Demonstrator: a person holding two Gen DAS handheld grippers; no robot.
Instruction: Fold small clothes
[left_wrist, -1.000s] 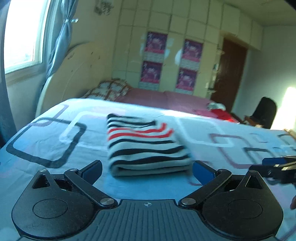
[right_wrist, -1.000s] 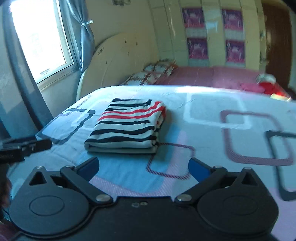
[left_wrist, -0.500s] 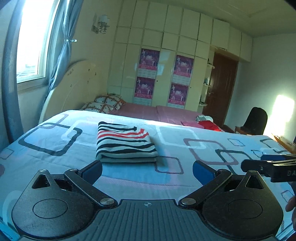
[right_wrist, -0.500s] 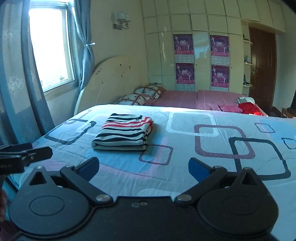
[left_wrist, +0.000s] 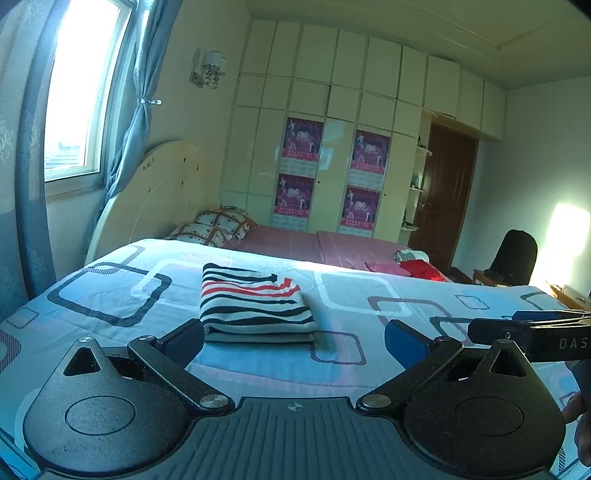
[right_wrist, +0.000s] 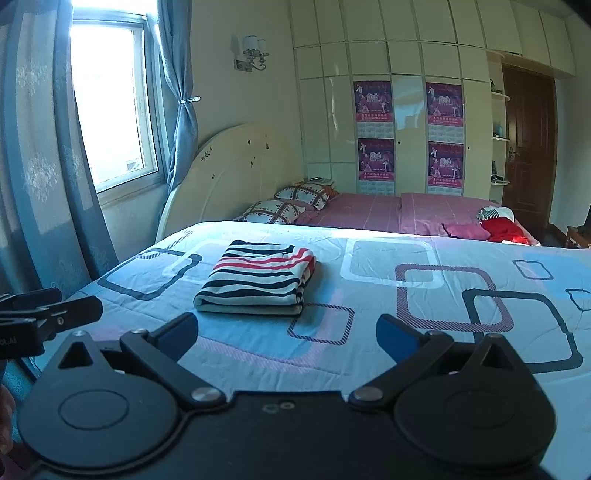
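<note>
A folded striped garment (left_wrist: 255, 308), white with black and red stripes, lies flat on the blue patterned bedspread (left_wrist: 110, 295). In the right wrist view the same striped garment (right_wrist: 258, 282) sits left of centre on the bedspread (right_wrist: 443, 266). My left gripper (left_wrist: 293, 341) is open, held back from the garment's near edge, nothing between its blue pads. My right gripper (right_wrist: 286, 334) is open too, also short of the garment and empty. Each gripper shows at the edge of the other's view.
A cream headboard (right_wrist: 229, 173) and patterned pillows (right_wrist: 288, 205) lie at the far left. Pink sheet with a red and pink clothes pile (right_wrist: 495, 227) lies behind. Wardrobe (left_wrist: 332, 147), brown door (left_wrist: 443, 192) and a dark chair (left_wrist: 515, 258) stand beyond the bed.
Both grippers have pulled back and risen away from the folded garment, which now looks smaller and farther. The garment itself has stayed in place. Both stay open.
</note>
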